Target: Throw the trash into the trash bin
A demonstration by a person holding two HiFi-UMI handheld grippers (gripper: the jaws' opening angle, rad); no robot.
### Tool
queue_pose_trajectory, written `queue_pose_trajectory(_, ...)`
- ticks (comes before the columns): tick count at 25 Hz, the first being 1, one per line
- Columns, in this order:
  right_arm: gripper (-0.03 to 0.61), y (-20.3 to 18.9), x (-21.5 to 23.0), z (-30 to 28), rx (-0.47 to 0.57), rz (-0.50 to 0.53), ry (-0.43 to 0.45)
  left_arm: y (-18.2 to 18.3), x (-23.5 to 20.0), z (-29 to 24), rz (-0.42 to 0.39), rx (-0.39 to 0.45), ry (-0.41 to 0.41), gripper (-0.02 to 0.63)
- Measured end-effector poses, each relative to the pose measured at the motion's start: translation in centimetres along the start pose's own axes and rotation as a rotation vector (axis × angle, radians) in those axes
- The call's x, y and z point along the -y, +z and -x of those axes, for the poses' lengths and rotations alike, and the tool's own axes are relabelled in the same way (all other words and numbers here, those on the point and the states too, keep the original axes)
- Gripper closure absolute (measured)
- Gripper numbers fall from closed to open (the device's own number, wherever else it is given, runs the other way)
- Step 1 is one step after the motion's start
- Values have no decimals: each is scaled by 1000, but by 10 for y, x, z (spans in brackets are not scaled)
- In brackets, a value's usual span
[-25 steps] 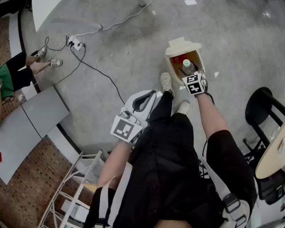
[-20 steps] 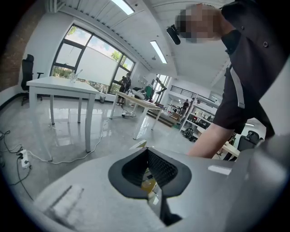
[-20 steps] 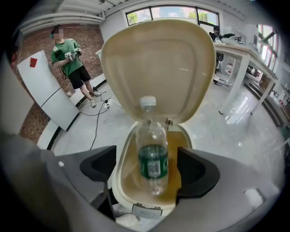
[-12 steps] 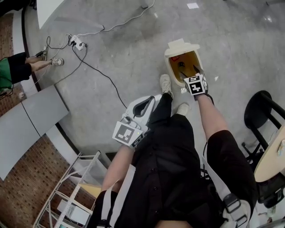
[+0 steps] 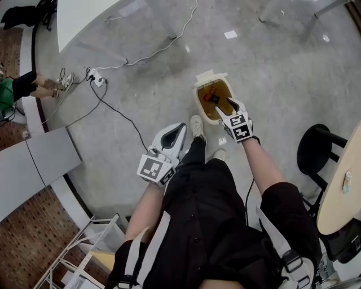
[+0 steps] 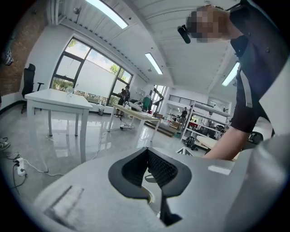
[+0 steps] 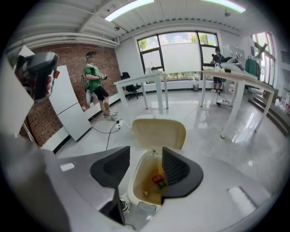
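Right gripper [image 7: 146,152], jaws spread but just narrowed with nothing between them, hangs above the open trash bin [image 7: 134,177]. The trash [image 7: 158,180] lies at the bin's bottom. Left gripper [image 6: 147,152] is pressed together, empty. Risk: 1 jaw clipping the rim could tip the bin.

In the head view the right gripper [image 5: 227,107], whose jaws have just been closing with nothing between them, covers the near right rim of the trash bin [image 5: 196,101]. The trash [image 5: 213,97] inside is a reddish scrap too small to name. In the right gripper view it shows red and green bits, partly behind the right-hand jaw. A person [image 5: 22,87] at the far left is cut off by the picture's edge. So are the round table [image 5: 338,197] at the right and the white table [image 5: 84,17] far off. The round table hides part of the black chair [image 5: 304,152]. Through the left gripper [image 6: 147,158] something pale shows near the base of its pads, but what it is cannot be told.
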State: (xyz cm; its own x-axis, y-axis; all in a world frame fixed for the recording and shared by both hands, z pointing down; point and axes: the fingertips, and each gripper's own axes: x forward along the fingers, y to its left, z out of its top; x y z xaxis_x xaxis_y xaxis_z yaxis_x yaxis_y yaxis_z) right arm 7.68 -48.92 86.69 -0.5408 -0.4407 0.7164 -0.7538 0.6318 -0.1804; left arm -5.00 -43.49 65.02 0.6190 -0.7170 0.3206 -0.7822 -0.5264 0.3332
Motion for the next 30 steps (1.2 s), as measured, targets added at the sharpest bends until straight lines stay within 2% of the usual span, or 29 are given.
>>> queue_pose_trajectory(7,467,106,-12,119,317,73,-15,52,19,-7,-35,126,-6,614)
queue_pose_trajectory(10,474,132,-23,176,423,86,-27,63,32,-4,-35,160,-10,614)
queue_pose_trajectory(14,480,149,-28,239,510,93,-76,83,60,-10,-68,189,-70,614)
queue_pose_trajectory(22,543,153,-13,344,641,68,-274,133,112,-28,-103,291,-226,614)
queue_pose_trajectory(30,572,103,-13,443,765,-29,-456,141,174,-27,-146,319,-347,614)
